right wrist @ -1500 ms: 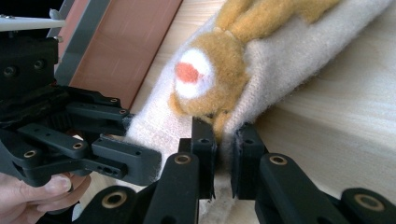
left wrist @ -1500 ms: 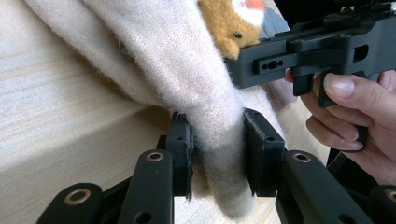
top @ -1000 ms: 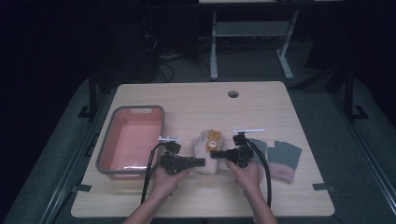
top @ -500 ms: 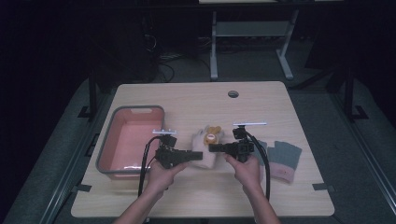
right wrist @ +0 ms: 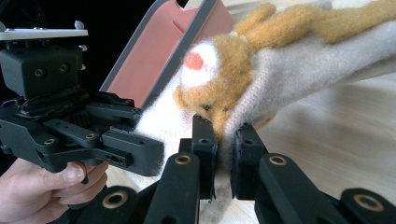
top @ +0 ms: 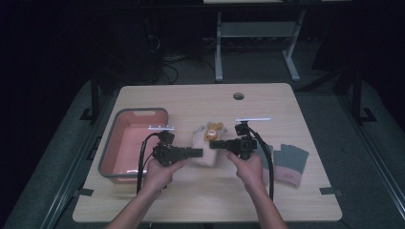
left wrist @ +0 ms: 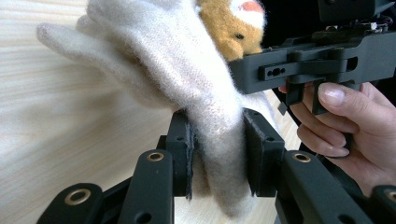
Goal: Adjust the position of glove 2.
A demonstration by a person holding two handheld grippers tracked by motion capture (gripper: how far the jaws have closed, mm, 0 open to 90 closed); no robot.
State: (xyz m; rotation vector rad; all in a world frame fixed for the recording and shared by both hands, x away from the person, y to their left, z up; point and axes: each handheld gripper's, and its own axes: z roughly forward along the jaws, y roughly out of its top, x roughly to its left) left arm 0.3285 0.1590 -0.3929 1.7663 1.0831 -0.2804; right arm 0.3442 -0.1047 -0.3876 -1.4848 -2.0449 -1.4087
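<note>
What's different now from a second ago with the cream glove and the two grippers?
Both grippers, the left gripper and the right gripper, have risen a little, lifting the cream glove between them; each stays clamped on its edge. In the high view they sit slightly farther up the table. The pink tub and the grey gloves have not moved.

Layout around the glove point(top: 206, 145)

On the table point(top: 200, 200), the basin point(top: 111, 157) lies left of the glove and another pair of gloves point(top: 289, 162) right of it. The left gripper point(top: 196, 152) meets the glove from its left, the right gripper point(top: 215, 143) from its right; a cable hole point(top: 238, 96) sits behind.
</note>
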